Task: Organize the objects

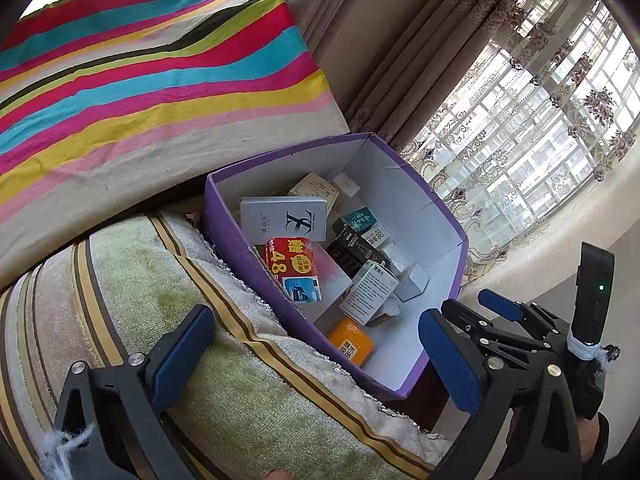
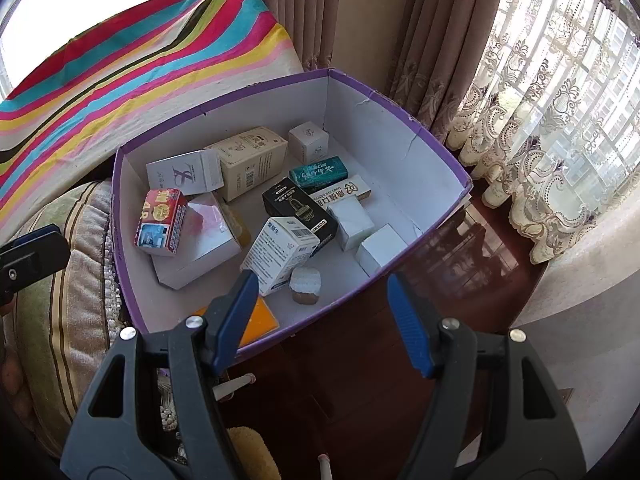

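Open purple cardboard box point(image 2: 128, 280), white inside, tilted against striped cushion. Jumbled within: red "48" pack point(image 2: 162, 222) atop white-pink carton point(image 2: 200, 240); white "FS" box point(image 2: 184, 174); beige box point(image 2: 250, 160); black box point(image 2: 300, 210); teal box point(image 2: 322, 172); orange box point(image 2: 258, 320) at near wall; small white cubes.
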Motion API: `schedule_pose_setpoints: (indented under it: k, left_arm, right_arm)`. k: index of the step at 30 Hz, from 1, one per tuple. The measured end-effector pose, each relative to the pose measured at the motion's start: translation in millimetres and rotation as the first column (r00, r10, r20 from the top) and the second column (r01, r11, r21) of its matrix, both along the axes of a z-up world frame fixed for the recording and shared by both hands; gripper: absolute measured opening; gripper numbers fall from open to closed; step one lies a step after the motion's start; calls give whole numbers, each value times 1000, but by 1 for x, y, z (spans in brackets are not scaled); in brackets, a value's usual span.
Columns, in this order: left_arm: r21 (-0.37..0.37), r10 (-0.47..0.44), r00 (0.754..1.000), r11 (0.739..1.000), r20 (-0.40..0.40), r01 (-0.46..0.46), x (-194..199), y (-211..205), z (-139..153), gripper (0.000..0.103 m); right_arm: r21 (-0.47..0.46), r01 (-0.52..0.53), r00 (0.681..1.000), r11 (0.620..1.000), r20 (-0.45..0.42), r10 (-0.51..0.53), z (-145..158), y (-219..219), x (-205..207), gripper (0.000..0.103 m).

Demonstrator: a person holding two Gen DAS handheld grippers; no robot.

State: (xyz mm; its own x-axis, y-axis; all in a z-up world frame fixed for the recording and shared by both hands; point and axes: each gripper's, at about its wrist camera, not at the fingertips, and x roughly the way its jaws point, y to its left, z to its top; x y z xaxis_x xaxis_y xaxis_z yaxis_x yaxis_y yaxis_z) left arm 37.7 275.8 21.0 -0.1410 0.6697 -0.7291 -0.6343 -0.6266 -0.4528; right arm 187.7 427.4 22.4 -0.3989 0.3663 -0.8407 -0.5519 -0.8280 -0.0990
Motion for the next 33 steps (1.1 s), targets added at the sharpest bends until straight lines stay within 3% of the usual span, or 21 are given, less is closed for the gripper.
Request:
schedule_pose_setpoints:
  k: [33]
  left_arm:
    - [-32,-21,1000,999,6,21,-3,9,-3,103]
  right_arm:
    - [-17,-5,1000,1000,-7,5,-2,1,-1,71]
